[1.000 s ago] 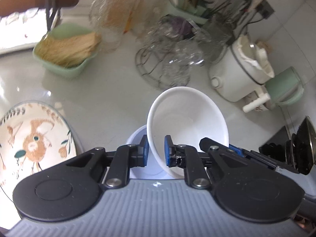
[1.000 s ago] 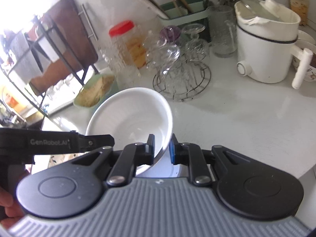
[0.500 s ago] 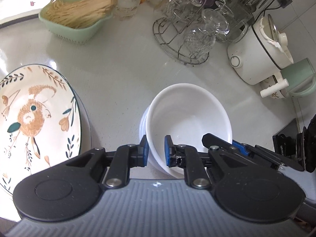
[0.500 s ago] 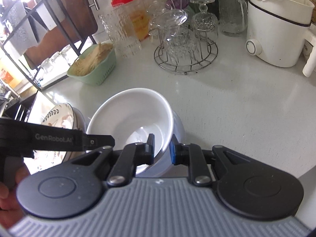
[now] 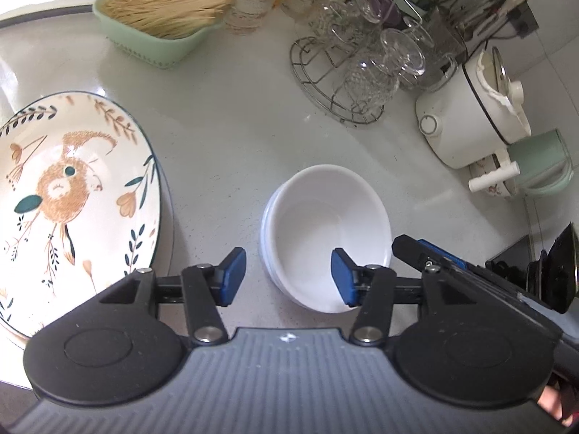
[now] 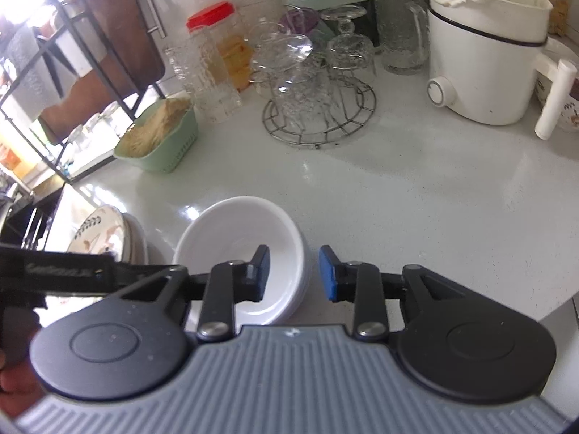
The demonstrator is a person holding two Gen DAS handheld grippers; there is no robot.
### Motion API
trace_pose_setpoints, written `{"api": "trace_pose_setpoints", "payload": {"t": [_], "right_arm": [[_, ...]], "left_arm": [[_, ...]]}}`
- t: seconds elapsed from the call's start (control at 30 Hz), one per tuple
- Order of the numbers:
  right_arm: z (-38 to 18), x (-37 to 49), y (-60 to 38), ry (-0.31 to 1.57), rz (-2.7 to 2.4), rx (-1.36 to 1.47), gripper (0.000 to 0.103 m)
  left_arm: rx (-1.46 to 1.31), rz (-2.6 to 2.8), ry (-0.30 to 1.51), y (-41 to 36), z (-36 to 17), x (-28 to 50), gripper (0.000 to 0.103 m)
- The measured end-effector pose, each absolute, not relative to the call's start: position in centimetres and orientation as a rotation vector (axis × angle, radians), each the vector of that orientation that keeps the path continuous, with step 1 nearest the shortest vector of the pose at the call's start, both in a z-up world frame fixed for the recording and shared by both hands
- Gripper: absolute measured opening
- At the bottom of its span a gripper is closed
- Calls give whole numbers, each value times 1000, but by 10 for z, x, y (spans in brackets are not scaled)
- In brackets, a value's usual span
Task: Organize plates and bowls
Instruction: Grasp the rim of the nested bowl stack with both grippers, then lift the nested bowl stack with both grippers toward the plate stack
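While both tools stand parted over the white tabletop (image 5: 235, 137), we list the stock from largest to smallest.

Item one: patterned plate (image 5: 72, 195), bird motif, lying at the left of the tabletop on top of at least one more plate, whose rims show in the right wrist view; nothing lies on it.

Item two: white cooker pot (image 5: 466, 123), lidded, at the far right; contents hidden.

Item three: green basket (image 5: 155, 41), far left, filled with pale straw-like strands.

Item four: wire rack (image 5: 336, 83), carrying upturned clear glasses.

Item five: white bowl stack (image 5: 325, 231), near the middle, beside the plates but apart from them. Its top bowl sits nested and empty; we judge this stacking step done.

Item six: left hand-held gripper (image 5: 287, 276), jaws just opened, released, astride the stack's near rim without pressing it.

Item seven: right hand-held gripper (image 6: 295, 273), jaws likewise just opened, released, straddling the opposite rim.

Remaining work, as we judge it: withdrawal of both tools; any further loose crockery is out of sight.
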State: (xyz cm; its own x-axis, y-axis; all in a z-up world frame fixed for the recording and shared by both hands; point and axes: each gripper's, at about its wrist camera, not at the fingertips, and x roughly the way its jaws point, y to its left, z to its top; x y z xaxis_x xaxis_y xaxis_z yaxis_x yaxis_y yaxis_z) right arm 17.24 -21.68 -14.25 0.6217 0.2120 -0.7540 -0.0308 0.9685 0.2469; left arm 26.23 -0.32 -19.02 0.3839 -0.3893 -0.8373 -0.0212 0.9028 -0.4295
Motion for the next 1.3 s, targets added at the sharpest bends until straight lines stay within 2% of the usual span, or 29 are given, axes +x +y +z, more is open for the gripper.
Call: {"api": "trace_pose_setpoints", "payload": {"t": [1.03, 1.17, 1.3], "right_arm": [[-205, 211, -249, 1102, 166, 662, 33], [-206, 204, -249, 1103, 173, 660, 33], [-211, 203, -247, 1109, 166, 656, 30]], "left_arm": [[-438, -261, 1247, -15, -243, 304, 57], [-415, -277, 1255, -19, -245, 307, 53], [-421, -280, 1268, -21, -248, 307, 43]]}}
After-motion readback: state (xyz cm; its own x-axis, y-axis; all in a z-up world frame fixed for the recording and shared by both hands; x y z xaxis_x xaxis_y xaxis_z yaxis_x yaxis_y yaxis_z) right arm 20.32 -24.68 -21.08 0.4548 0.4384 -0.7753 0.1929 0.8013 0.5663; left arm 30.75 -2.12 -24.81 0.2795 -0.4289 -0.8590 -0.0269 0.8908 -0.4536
